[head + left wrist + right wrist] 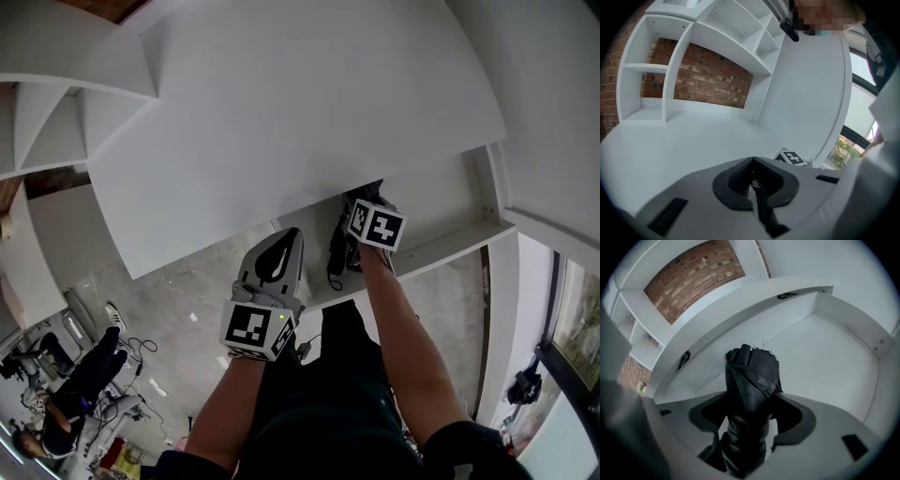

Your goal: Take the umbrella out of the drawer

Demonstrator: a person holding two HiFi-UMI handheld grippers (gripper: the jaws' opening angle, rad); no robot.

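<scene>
**Umbrella (750,371) in the open drawer, wide right claw around it**

Folded and black, the umbrella lies inside the white drawer (843,322), which stands pulled out from under the front edge of the white table (281,112). Wrapped fabric covers its length, and a few small pale rib tips show at the end farthest from the camera.

The right claw (752,399) points steeply down into the drawer with its jaws spread wide. The umbrella runs between them, and thin slivers of the pale drawer floor show on either side of it. The pads therefore do not press on it, and the claw has no hold of it. In the head view the person's right forearm reaches down to the drawer, and the claw's marker cube (377,225) sits at the table edge.

The left claw (753,164) is closed, its ribbed pads meeting, with nothing between them. It is held just left of the drawer, near the table's front edge. Its view looks across the bare tabletop to a white shelf unit (717,37) and the red brick wall (712,75) behind it.
</scene>
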